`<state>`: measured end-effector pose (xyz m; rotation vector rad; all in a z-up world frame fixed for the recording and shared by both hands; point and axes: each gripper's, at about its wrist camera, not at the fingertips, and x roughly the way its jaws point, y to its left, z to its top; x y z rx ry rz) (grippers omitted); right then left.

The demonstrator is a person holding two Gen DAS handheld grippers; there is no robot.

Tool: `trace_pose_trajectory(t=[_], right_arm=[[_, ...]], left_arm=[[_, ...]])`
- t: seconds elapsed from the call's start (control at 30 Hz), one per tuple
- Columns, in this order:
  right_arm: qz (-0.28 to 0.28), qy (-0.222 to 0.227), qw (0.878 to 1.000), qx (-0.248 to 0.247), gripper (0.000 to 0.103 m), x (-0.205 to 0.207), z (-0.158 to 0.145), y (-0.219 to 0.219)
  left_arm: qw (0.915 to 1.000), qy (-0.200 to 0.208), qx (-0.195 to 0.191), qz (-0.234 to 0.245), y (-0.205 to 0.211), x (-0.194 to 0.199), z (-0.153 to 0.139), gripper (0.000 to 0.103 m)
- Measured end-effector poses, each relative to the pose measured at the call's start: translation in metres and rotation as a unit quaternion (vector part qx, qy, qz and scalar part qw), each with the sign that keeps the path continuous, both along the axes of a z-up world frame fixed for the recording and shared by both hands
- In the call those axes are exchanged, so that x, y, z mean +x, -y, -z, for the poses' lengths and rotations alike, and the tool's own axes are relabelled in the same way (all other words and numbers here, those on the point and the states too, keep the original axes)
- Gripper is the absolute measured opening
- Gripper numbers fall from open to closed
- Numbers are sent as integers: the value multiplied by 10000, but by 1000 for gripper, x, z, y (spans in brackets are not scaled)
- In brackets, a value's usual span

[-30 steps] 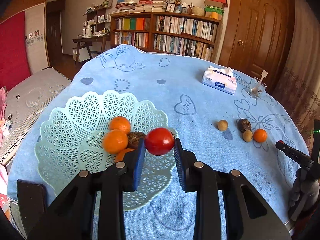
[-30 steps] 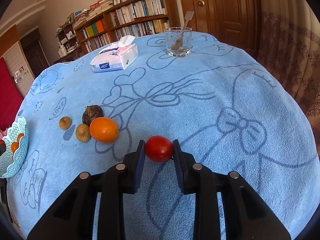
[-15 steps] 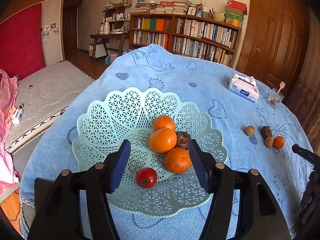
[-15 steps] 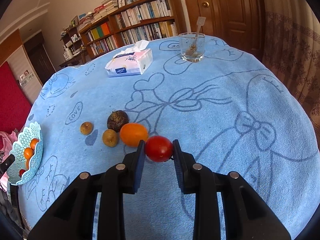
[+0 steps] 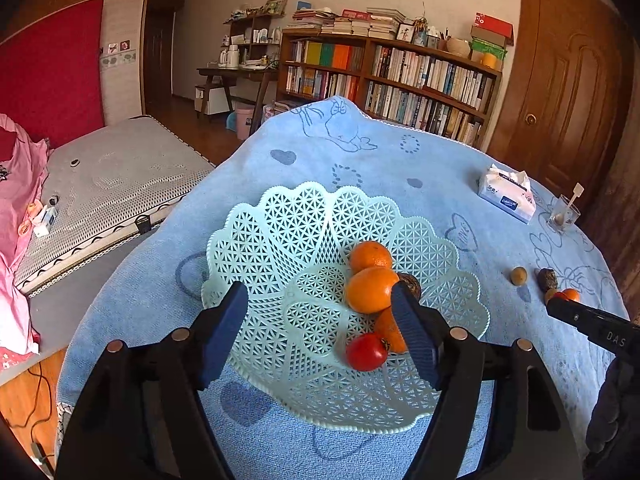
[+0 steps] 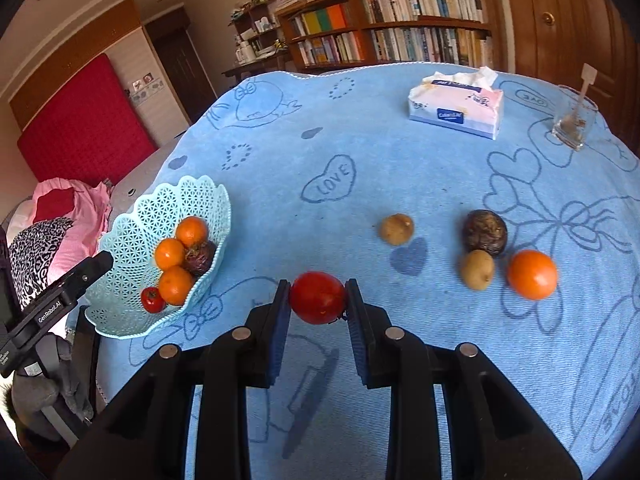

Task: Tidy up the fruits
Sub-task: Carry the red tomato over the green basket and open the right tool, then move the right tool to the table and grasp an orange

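The right claw [image 6: 318,300] pinches a red tomato [image 6: 318,297] above the blue desk [image 6: 360,168], and the basket [image 6: 132,236] lies to its left, so the carry must go leftward. The left claw [image 5: 320,328] hangs spread and empty over that basket, where another tomato [image 5: 366,352] rests by three oranges [image 5: 370,289]. Four fruits [image 6: 532,274] wait at the right.

table: round top [image 6: 400,152] covered by a blue terry cloth with drawn hearts and bows
left side: pale green lattice plastic basket [image 6: 132,240]
middle: two small tan round fruits [image 6: 396,229], dark wrinkled round fruit [image 6: 485,232], orange mandarin [image 6: 532,274]
far edge: white and blue tissue pack [image 6: 456,108], clear glass with a spoon [image 6: 573,124]
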<state>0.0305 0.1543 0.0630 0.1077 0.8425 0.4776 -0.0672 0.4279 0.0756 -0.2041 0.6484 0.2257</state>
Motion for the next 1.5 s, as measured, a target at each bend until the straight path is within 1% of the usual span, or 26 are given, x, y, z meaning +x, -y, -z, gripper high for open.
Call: trace_pose_trajectory(t=[0.2,0.33,0.43,0.57,0.67,0.83,1.0,1.1,1.5], right_arm=[[-530,113,9985,26,28,-4,-11,-48],[-769,60,9970,19,28,-1,-10,-73],[-894,4,9960,21,29,0,-7,-88],[-974,9,9952,42,29,-1,-7,-97],[-930,38,9957,-4,30,-2,-7,-94],[-787,-81,9969,8,30,-1,2,-83],[-706,-105,9974,7,30,-1,6,-73],[-610,-63,9981,-11,34,-2,6,-65],[-135,-115,9998,-33,36,5,12,-26]], left_arm=[[10000,-32,-70,-26,-6,-2,5,75],[9999,-15,-112,-8,-7,-3,5,76],[9999,-6,-105,11,-7,-4,5,78],[9999,8,-93,66,-4,-3,5,85],[9999,6,-68,91,-2,-3,6,87],[10000,3,-29,86,-1,-2,6,88],[9999,-14,80,126,3,0,8,97],[9997,-48,192,119,6,1,10,99],[9997,-52,214,77,9,2,9,100]])
